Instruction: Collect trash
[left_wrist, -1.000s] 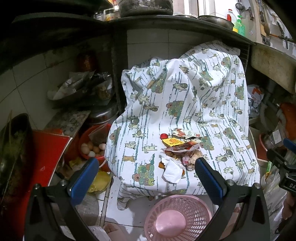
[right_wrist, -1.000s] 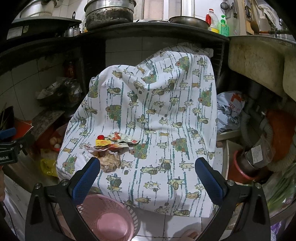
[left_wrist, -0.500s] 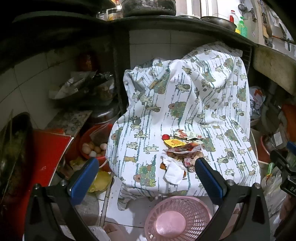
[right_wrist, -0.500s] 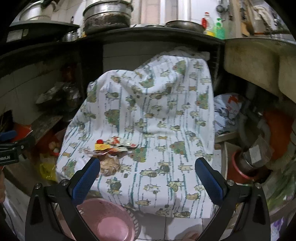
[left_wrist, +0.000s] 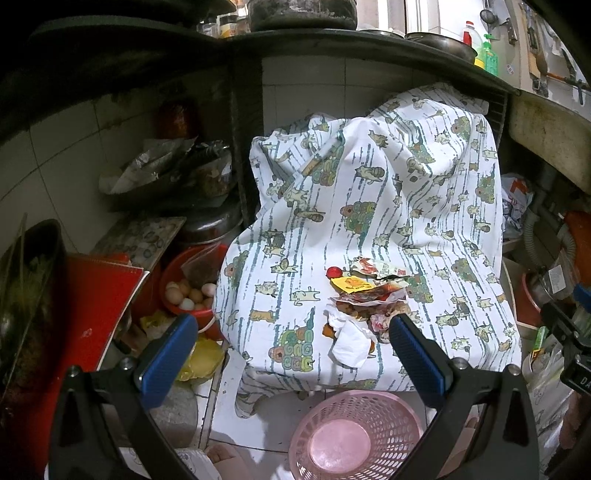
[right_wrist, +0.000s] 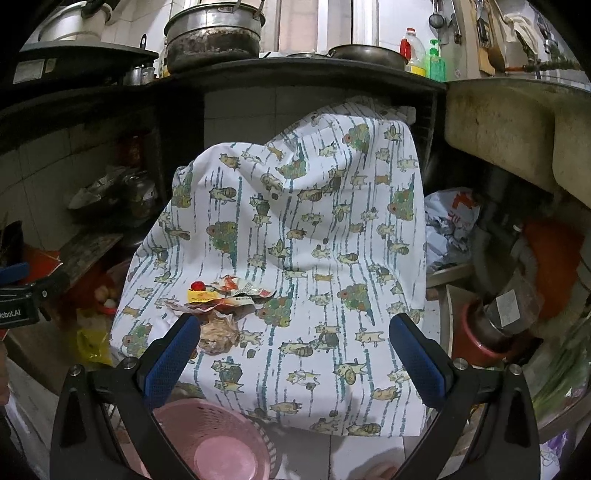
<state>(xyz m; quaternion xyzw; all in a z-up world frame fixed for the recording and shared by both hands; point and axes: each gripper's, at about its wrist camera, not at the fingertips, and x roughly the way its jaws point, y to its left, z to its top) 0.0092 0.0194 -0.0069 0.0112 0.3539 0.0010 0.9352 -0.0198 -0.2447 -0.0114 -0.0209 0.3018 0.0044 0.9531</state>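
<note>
Pink basket (left_wrist: 354, 435) sits below cloth-borne trash pile (left_wrist: 364, 302).

A low stand draped in a white cartoon-print cloth (left_wrist: 369, 206) carries the load; the cloth hangs over its front edge and down both sides. A small trash pile (left_wrist: 364, 299) lies on the cloth near the front edge: crumpled wrappers, a yellow scrap, a red cap (left_wrist: 333, 272) at its back left, and a white tissue (left_wrist: 349, 341) nearest the edge. On the white tiled floor (left_wrist: 273, 413) below the front edge stands a pink perforated basket (left_wrist: 354, 435).
</note>
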